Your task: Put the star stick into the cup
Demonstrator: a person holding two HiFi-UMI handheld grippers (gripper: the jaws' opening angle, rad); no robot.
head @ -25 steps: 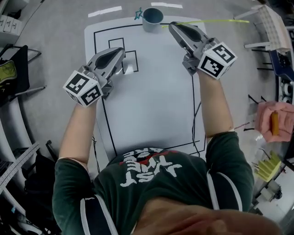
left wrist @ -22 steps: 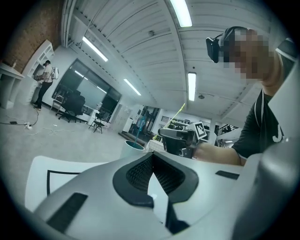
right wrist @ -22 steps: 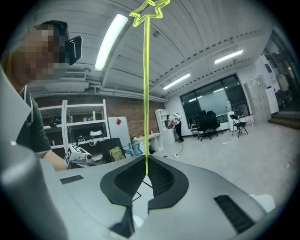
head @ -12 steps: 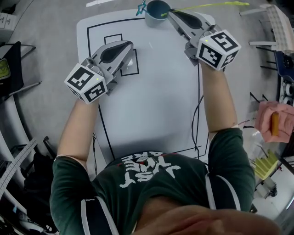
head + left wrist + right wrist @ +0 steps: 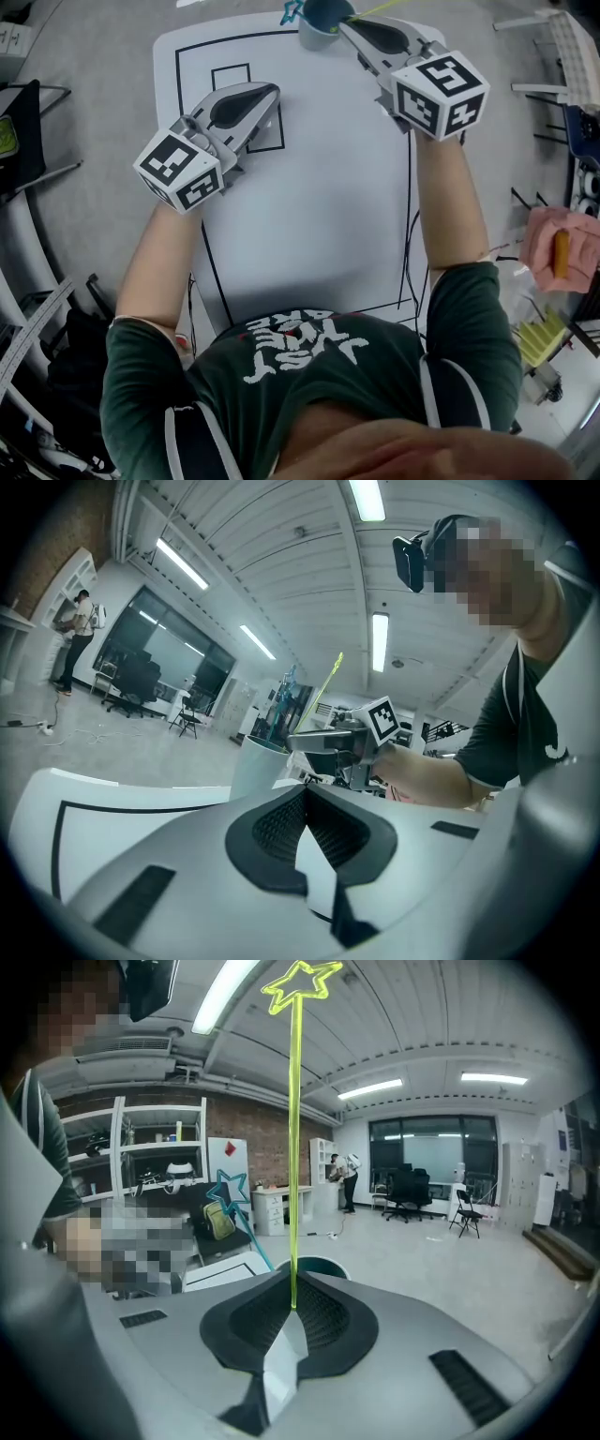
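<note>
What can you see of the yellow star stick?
It is a thin yellow-green stick, plastic by its look, with an outline star at its far end. The right gripper is shut on its other end, so it stands straight out from the jaws. Nothing else touches it. The teal cup sits just beyond the gripper's tips.

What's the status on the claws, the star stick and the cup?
Left claw shut, empty. Right claw shut on yellow star stick, at the cup rim. Blue star stick already in cup; nothing else in the way.
</note>
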